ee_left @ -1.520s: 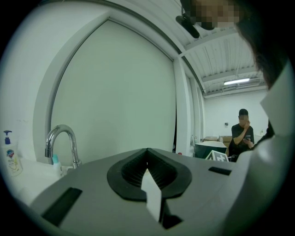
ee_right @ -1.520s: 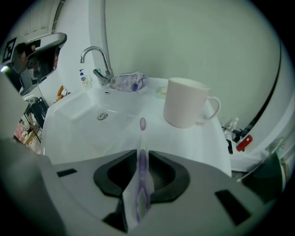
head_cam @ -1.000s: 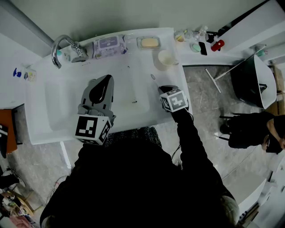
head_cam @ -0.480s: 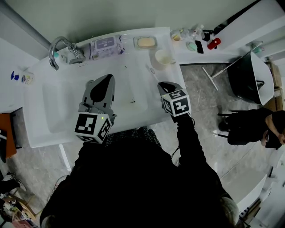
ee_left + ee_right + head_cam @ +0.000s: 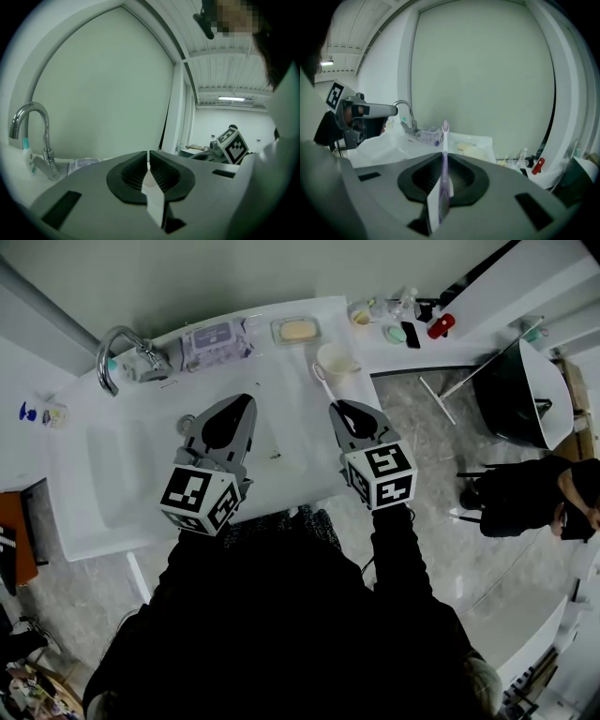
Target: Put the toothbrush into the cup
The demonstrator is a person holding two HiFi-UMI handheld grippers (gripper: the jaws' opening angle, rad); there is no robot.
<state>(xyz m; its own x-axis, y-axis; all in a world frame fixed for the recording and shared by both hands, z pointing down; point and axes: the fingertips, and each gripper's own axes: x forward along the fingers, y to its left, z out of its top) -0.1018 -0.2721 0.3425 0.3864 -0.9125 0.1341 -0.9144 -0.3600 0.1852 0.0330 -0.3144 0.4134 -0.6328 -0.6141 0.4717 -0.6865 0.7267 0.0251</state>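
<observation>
Clamping the toothbrush [image 5: 445,140], the right tongs [image 5: 337,409] hover near the cup [image 5: 349,364]; the left tongs [image 5: 244,404] are closed, empty.

- The left gripper [image 5: 246,401] is held out in front of the body and pointed forward, its jaws closed together with nothing between them.
- The right gripper [image 5: 336,409] is held alongside, well apart from the left. Its jaws are clamped on the handle of the toothbrush [image 5: 324,385], whose head stands out past the tips.
- The right forearm [image 5: 398,549], dark-sleeved, is stretched forward behind its gripper.
</observation>
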